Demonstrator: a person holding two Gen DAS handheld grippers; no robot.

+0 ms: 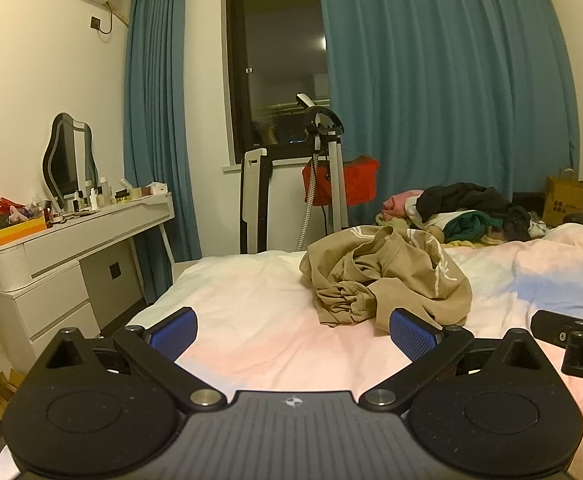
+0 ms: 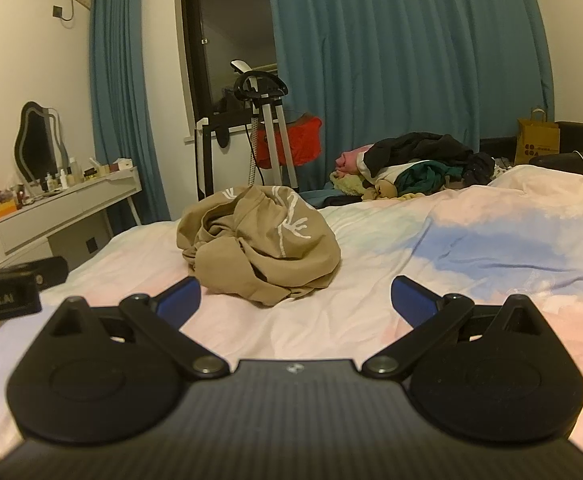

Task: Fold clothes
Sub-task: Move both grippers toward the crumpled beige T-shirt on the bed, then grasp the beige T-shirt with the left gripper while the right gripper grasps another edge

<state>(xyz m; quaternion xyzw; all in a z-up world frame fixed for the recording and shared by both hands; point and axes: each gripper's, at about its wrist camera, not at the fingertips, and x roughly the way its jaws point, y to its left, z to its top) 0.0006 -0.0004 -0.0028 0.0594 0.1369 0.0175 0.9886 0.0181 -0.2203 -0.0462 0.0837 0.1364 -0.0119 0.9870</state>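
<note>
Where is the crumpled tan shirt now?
The tan shirt lies crumpled on the bed, ahead of both open grippers, in front of the clothes pile.

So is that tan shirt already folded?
No, the tan shirt lies in a crumpled heap on the bed, untouched by either open gripper.

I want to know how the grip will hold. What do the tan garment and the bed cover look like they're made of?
The tan garment looks like soft matte knit, probably cotton: it slumps in loose rumpled folds, with a white print on it. The bed cover looks like thin smooth woven fabric, showing fine shallow creases and no shine. Neither can be told for certain by sight.
</note>
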